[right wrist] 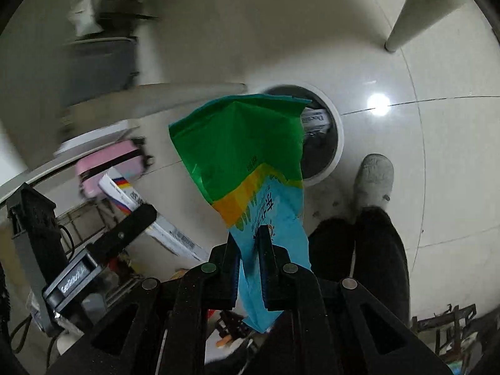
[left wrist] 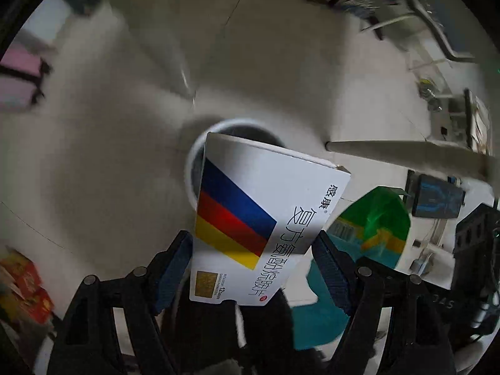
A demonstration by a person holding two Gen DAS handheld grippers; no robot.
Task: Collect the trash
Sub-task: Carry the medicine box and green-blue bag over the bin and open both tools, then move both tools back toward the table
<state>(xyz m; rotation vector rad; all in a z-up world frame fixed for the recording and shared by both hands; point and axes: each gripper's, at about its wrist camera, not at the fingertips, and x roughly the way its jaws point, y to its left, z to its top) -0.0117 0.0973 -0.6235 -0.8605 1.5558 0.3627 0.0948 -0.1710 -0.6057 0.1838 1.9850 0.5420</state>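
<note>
Two pieces of trash were up over the white trash bin (right wrist: 336,143) on the tile floor (right wrist: 437,156): left tongs (left wrist: 253,262) pinching a medicine box (left wrist: 265,215) above the bin's rim, right tongs (right wrist: 250,268) clamped on a green-and-blue snack bag (right wrist: 250,162) just beside it.
</note>
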